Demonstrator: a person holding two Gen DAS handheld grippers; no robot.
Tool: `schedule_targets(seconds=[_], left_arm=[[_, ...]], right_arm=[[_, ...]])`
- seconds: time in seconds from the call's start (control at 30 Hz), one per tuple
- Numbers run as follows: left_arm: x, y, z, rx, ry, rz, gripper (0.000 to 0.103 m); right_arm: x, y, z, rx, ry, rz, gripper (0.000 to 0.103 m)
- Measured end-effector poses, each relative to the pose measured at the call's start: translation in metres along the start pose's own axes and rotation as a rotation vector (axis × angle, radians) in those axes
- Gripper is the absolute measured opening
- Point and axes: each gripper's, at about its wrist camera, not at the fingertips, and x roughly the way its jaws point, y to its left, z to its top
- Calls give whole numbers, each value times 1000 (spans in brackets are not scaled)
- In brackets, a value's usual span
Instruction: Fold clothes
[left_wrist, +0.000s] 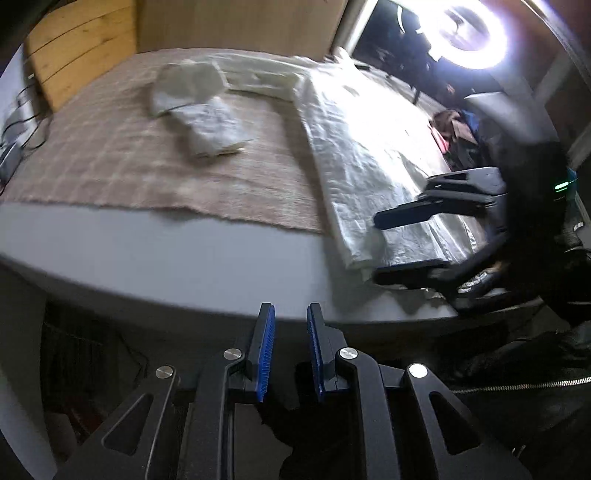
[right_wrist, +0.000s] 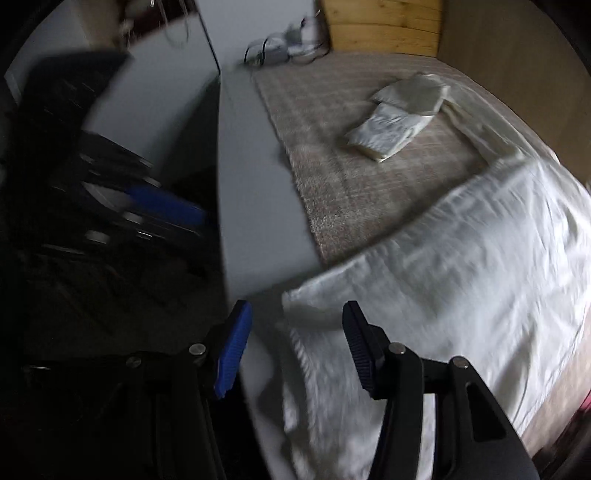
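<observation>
Left wrist view shows no readable writing anywhere. Left tongs (left_wrist: 290, 314) stand slightly apart, gripping nothing, off the counter (left_wrist: 166, 243) edge. Right tongs (right_wrist: 297, 314) gape empty over the white garment (right_wrist: 461, 251).

Our left gripper (left_wrist: 290, 314) points steeply downward, its two blue-padded fingers (left_wrist: 264, 350) standing a narrow gap apart with nothing between them. In the left wrist view our right gripper (left_wrist: 380, 247) reaches in from three o'clock, jaws spread wide and gripping nothing. From its own camera the right gripper's blue pads (right_wrist: 232, 350) sit far apart at six o'clock, angled sharply down.
</observation>
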Motion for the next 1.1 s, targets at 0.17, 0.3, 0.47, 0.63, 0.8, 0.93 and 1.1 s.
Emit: schedule_targets(seconds=[0.17,0.3,0.47,0.63,0.8,0.93,1.1], left_arm=[[-10,6,-5,-48,-74,-25,19],[0,-4,1,-25,-78,-65,19],[23,-33,14,61,-40,-130,21],[50,-64,29,151,4,-169,26],[66,-83,39,202,25,-171,26],[75,-96,44,226,40,-173,26],[92,-104,49,240,80,-88,21]], right_arm=[[14,-6,0,-19,41,-27,38],[-2,-42,4,159,-9,82,11],[-45,-89,-5,389,-132,236,10],[-86,-109,-11,478,-227,271,10],[-131,-122,-20,531,-307,261,10],[-151,-128,-20,542,-353,244,10],[-158,-130,-20,535,-370,247,10]])
